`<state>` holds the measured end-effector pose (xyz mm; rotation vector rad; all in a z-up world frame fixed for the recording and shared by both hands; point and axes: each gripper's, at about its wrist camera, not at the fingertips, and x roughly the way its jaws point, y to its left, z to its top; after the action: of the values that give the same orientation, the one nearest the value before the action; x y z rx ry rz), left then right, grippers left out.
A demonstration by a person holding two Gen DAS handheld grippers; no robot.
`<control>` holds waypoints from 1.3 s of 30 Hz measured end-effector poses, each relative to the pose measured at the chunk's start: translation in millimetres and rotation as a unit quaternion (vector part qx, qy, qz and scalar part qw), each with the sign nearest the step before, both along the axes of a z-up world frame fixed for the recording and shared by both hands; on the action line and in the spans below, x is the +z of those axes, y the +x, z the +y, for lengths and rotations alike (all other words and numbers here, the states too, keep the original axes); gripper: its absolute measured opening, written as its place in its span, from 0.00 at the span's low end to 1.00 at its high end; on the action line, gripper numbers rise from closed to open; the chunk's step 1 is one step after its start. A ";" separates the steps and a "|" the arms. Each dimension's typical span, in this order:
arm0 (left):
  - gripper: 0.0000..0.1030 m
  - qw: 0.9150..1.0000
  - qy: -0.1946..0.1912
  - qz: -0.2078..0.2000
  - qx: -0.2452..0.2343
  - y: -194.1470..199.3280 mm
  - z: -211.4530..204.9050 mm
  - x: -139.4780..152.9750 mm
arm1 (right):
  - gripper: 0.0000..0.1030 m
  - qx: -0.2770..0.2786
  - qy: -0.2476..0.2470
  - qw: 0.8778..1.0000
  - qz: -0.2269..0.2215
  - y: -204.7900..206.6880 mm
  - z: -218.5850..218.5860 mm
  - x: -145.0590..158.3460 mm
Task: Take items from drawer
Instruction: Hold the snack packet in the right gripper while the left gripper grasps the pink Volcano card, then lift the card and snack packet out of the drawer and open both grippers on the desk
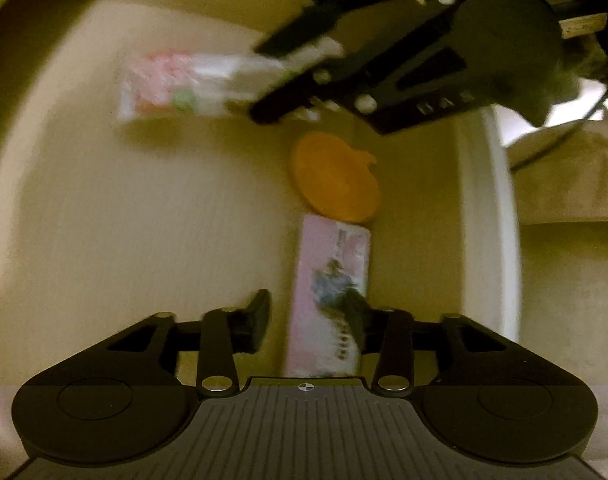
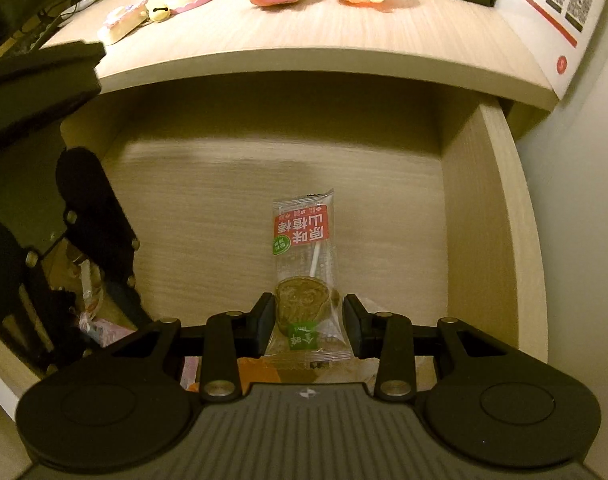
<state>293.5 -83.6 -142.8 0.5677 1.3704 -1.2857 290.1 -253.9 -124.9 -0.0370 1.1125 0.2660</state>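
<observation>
Right gripper [image 2: 308, 320] clamps the wrapped lollipop [image 2: 306, 276] at its disc, held above the open drawer [image 2: 488, 208]. It looks light and crinkly, with slippery film (best gripped on the hard candy). Left gripper [image 1: 312, 320] is spread apart and empty over a pink packet [image 1: 332, 280]. An orange disc [image 1: 334, 176] lies beside the packet in the drawer.

A pale wood-grain worktop [image 2: 304, 40] spans the far side under warm, dim yellowish light. A plain light wall [image 2: 584, 220] stands on the right, with dark cables [image 2: 76, 0] at far left.
</observation>
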 end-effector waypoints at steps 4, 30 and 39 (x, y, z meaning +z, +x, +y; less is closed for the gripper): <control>0.47 0.984 0.011 -0.168 0.064 2.7 8.0 20.9 | 0.36 -0.014 0.002 1.000 -0.009 1.1 -1.0 0.2; 0.37 0.909 -0.012 -0.116 0.401 15.4 18.7 17.2 | 0.36 -0.033 -0.017 0.999 -0.031 -5.3 -0.5 3.1; 0.41 0.931 0.009 -0.133 0.339 1.6 -4.8 2.5 | 0.36 -0.041 -0.013 0.999 -0.026 -7.8 3.2 2.7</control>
<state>295.1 -88.4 -140.3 0.2256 1.1962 -0.6098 282.3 -250.7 -122.2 -0.0218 1.0634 0.1761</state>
